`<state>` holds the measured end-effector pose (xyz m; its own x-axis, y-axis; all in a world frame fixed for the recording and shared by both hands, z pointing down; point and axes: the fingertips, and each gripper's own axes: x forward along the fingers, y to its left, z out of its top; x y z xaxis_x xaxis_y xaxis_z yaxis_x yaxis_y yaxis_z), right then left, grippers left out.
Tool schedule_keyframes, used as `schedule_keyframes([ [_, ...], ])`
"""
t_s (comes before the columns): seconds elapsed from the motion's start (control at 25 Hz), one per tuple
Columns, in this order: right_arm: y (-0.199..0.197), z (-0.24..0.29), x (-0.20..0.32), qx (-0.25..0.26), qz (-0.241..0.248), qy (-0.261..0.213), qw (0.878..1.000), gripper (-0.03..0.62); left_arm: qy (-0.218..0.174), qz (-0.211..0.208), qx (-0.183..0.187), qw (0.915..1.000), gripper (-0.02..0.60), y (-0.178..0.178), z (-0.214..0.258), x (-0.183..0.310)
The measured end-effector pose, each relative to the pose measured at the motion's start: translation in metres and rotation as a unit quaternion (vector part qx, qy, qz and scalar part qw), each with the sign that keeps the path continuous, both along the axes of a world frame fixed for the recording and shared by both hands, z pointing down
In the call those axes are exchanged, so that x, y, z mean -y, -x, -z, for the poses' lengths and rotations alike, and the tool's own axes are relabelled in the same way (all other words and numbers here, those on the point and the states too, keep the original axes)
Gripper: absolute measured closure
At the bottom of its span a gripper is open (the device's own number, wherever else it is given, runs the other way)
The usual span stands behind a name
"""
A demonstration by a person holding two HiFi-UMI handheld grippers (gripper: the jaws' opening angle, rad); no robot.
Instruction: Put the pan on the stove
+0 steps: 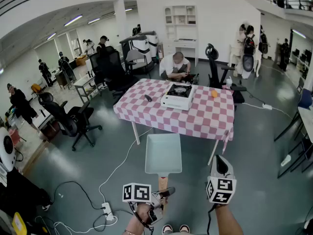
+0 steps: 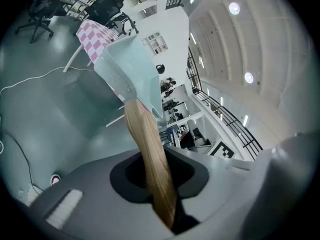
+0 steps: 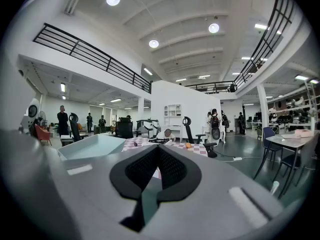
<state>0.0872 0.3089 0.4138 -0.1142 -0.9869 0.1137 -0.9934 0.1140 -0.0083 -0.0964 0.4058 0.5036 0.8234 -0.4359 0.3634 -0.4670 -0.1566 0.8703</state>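
**Hall floor: pan held short of the table**

Grey-green floor [image 1: 98, 151] of an open hall. The table [image 1: 195, 124], with its pink-check cloth, is the landmark.

- Left of the table: a black chair [image 1: 73, 119] on castors.
- Near-left of the table, on the floor: a white power strip [image 1: 106, 210]. Its cable [image 1: 122, 163] runs toward the table's left leg.
- Near side of the table, in the air over the floor: the left gripper [image 1: 164, 194] [image 2: 162, 194]. Its jaws are clenched on the wooden handle [image 1: 162, 182] [image 2: 150, 159] of the pan [image 1: 163, 153] [image 2: 132, 69].
- The pan is pale, square and level, with nothing seen inside. It is short of the table's near edge and not over the cloth.
- On the table, left part: a small dark object [image 1: 148, 98], too small to tell what it is.
- On the table, middle: the white stove [image 1: 177, 97], its burner bare, well apart from the pan.
- Behind the table: a person [image 1: 174, 65], seated and bent forward.
- On the table, right part: an orange [image 1: 214, 94].
- Near-right of the table, beside the pan: the right gripper [image 1: 219, 160] [image 3: 159, 149]. Its jaws are closed tip to tip with nothing between them, pointing toward the table.
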Motion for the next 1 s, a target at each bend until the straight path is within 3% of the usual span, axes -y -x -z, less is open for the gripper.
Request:
schedule_keyframes([
  [0.4, -0.01, -0.002, 0.005, 0.018, 0.007, 0.005, 1.0, 0.585, 0.006, 0.006, -0.001, 1.0, 0.531, -0.006, -0.004, 0.002],
  [1.0, -0.063, -0.021, 0.018, 0.053, -0.006, 0.026, 0.998, 0.585, 0.01, 0.028, 0.009, 0.9995, 0.531, -0.027, -0.007, 0.02],
])
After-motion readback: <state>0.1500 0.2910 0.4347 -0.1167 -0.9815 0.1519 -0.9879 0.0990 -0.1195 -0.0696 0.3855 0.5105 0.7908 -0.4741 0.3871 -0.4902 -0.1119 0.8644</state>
